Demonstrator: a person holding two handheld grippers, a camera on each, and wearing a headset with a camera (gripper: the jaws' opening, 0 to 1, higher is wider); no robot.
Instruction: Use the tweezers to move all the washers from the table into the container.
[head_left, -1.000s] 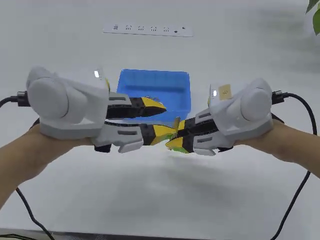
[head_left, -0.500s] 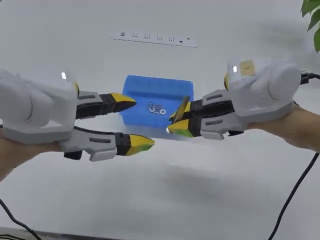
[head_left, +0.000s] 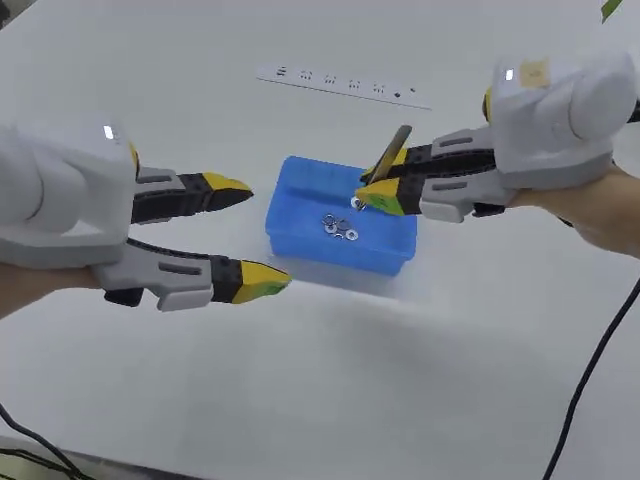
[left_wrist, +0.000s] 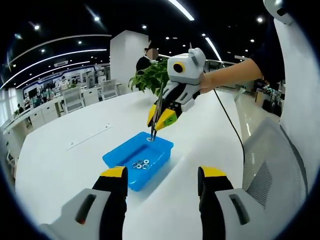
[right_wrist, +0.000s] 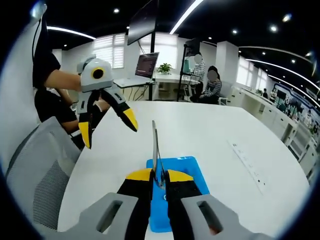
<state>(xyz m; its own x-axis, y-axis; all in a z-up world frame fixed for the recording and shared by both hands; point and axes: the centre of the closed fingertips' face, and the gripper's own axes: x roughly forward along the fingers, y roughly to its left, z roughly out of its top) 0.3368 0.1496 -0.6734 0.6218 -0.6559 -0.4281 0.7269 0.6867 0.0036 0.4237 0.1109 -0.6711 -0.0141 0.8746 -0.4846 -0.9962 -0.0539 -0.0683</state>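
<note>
Head view looks down on a white bench (head_left: 320, 390) where a blue container (head_left: 300, 238) sits in the middle, with a small cluster of washers (head_left: 340, 228) lying on its floor. The left gripper (head_left: 268, 233) hangs just to the left of the container, its yellow-tipped jaws spread wide with nothing between them, one tip above the other and both clear of the blue wall. The right gripper (head_left: 366, 196) comes in from the right, above the far right part of the container, its jaws pinched tight on the tweezers (head_left: 392, 150), whose blunt end sticks up and back while the points slant down over the container's inside. A tiny pale ring seems to sit right at the points, but I cannot tell whether it is held there. The left gripper view agrees: the tweezers point down to the far rim of the container and the washers lie nearer the middle of it. In the right gripper view the thin blade of the tweezers stands upright between the closed jaws, with the blue container below. A white power strip (head_left: 345, 84) lies well beyond the container, and a dark cable (head_left: 590, 380) trails from the right gripper toward the near edge.
</note>
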